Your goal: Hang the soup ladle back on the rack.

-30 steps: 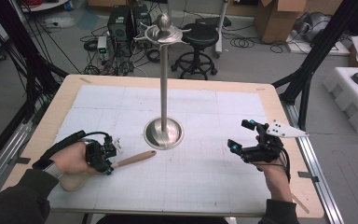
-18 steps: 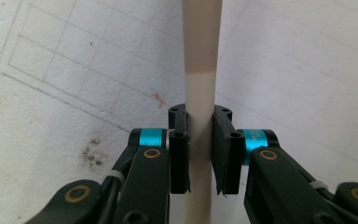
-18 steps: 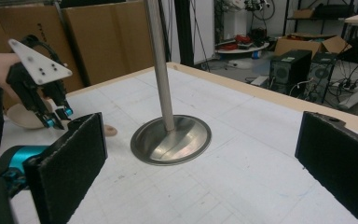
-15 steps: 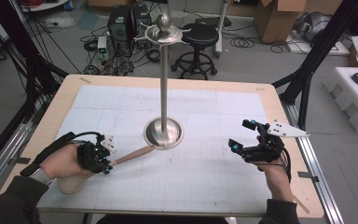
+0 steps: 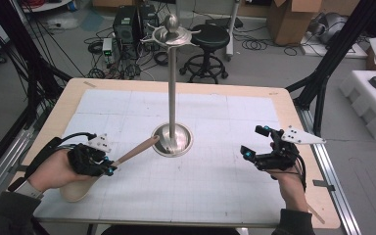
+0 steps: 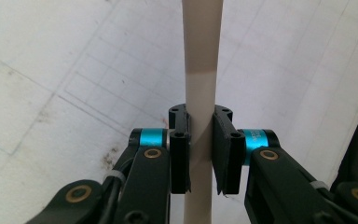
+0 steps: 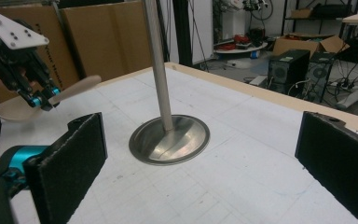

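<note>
Spoon (image 5: 127, 155) clamped by handle in our left gripper (image 5: 108, 166), lifted off table (image 5: 215, 196), handle tip near stand (image 5: 172, 88) base. Right gripper (image 5: 254, 142) wide, holding nothing. We judge carrying step underway; next we must raise spoon toward stand's top hooks.

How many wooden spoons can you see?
1. The wooden spoon is at the table's left side, its handle gripped between the jaws of the left gripper, its bowl under the person's hand and its handle tip pointing toward the metal stand. Others could be hidden.
</note>
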`<move>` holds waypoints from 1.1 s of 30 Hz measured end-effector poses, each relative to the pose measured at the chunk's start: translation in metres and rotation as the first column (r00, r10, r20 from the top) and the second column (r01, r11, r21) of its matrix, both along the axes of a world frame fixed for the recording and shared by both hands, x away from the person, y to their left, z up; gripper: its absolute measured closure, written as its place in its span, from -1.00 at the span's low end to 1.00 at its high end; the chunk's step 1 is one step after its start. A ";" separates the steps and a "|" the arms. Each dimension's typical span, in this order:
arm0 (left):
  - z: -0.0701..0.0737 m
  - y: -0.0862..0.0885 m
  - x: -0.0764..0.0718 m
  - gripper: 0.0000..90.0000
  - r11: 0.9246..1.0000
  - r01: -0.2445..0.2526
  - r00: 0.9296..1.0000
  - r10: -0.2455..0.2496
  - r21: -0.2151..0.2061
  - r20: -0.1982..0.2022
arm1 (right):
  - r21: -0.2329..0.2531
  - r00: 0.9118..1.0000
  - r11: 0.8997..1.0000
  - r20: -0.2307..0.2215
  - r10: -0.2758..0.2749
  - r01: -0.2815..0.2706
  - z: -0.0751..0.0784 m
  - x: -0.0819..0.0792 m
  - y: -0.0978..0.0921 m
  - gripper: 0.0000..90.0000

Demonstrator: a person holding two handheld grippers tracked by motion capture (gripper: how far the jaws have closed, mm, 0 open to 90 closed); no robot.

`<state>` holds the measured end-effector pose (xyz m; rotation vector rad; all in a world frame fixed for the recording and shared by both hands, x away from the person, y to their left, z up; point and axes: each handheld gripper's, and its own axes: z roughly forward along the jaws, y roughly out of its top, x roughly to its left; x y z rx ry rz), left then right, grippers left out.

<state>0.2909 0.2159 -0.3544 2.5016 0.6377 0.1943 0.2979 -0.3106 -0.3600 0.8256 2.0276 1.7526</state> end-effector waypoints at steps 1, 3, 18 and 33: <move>0.002 0.000 0.000 0.74 1.000 0.002 1.000 -0.002 -0.015 0.003 | 0.001 1.000 1.000 0.001 0.000 0.000 0.000 0.000 0.000 -0.98; 0.005 0.001 -0.001 0.74 0.999 -0.006 1.000 0.007 -0.048 0.019 | 0.000 1.000 1.000 -0.001 0.001 -0.001 0.000 0.000 0.000 -0.98; 0.021 0.009 -0.001 0.74 0.949 -0.049 0.989 0.090 -0.311 0.119 | 0.005 1.000 1.000 -0.002 0.000 0.000 0.000 0.000 -0.001 -0.98; 0.035 0.014 0.000 0.74 0.866 -0.047 0.958 0.180 -0.498 0.223 | 0.006 1.000 1.000 -0.001 -0.002 0.002 0.000 0.000 -0.002 -0.98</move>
